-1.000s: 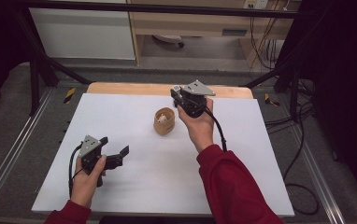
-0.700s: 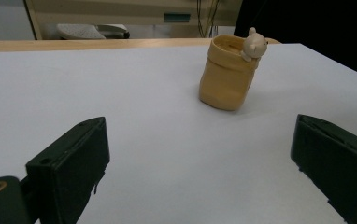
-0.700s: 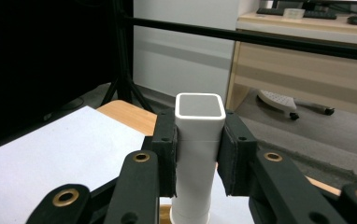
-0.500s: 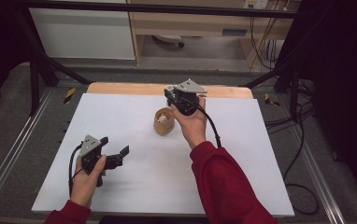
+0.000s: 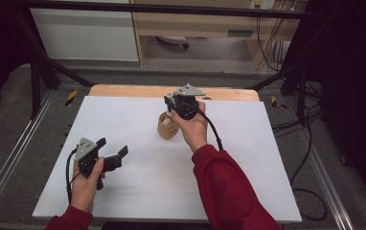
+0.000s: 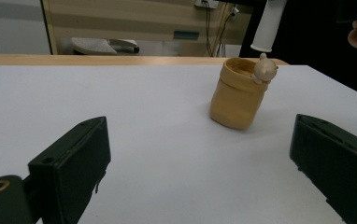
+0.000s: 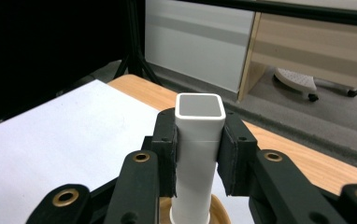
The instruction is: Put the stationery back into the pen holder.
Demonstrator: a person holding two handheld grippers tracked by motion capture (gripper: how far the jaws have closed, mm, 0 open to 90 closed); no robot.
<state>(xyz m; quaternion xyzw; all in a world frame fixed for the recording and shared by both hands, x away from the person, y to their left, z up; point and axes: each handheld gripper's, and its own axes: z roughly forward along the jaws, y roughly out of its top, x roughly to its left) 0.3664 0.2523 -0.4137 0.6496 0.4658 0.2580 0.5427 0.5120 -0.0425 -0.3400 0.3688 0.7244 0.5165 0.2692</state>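
near first: leave the left tool [image 5: 111, 147] where it sits, low on the near left of the white surface [image 5: 138, 191], released, jaws spread wide with nothing between them and well apart from the work. bring it in to steady things only if needed.

farther in, near the middle of the surface, mind the tan cup [image 6: 237, 100]: mouth up, leaning a little, with a small bear figure [image 6: 265, 70] perched on the rim on the side toward the right hand. probably light and easy to tip, so avoid any sideways push on its wall.

above it, look to the right tool [image 7: 200, 144], clenched on the white tube [image 7: 200, 105], pads pressing both flat sides just under the square grey cap, tube upright, lower end hanging just over the cup's mouth and not yet inside, close above the bear. hold that clamp firm so the tube does not slide.

for the step in hand, judged as setting the tube into the cup: shift slightly off the bear and toward the centre of the opening, then lower straight down, slowly, with no tilt. release only once the tube's foot rests on the cup's bottom. cannot tell how deep the cup is. watch for a lean toward the far wooden edge [image 5: 123, 91].
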